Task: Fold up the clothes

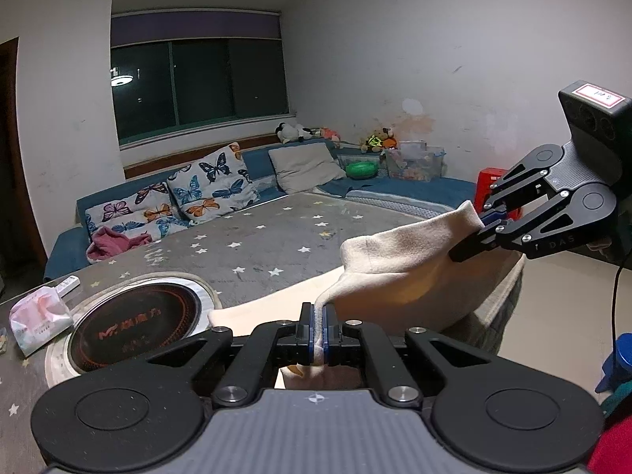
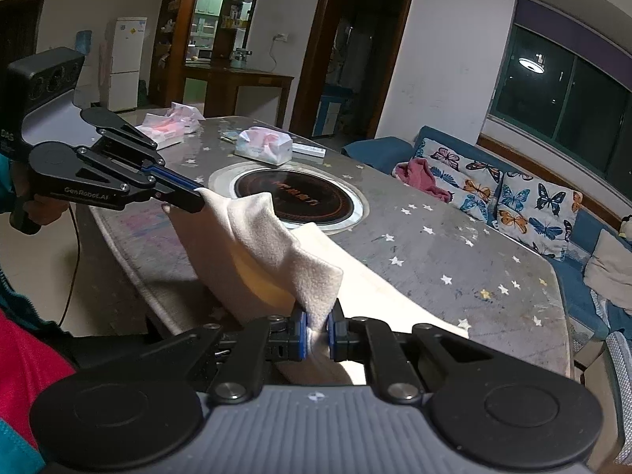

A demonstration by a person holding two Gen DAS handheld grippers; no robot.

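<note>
Left hand-held gripper (image 1: 318, 326) and right hand-held gripper (image 2: 316, 330) are each pinching an edge of the cream garment (image 1: 399, 264) above the surface (image 2: 434, 245); keeping both corners level should give a straight fold.

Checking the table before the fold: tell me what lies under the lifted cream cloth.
Under the cream cloth, the star-patterned table cover and the round cooktop's near edge show. The rest beneath it is hidden. Left hand-held gripper and right hand-held gripper pinch its corners.
</note>
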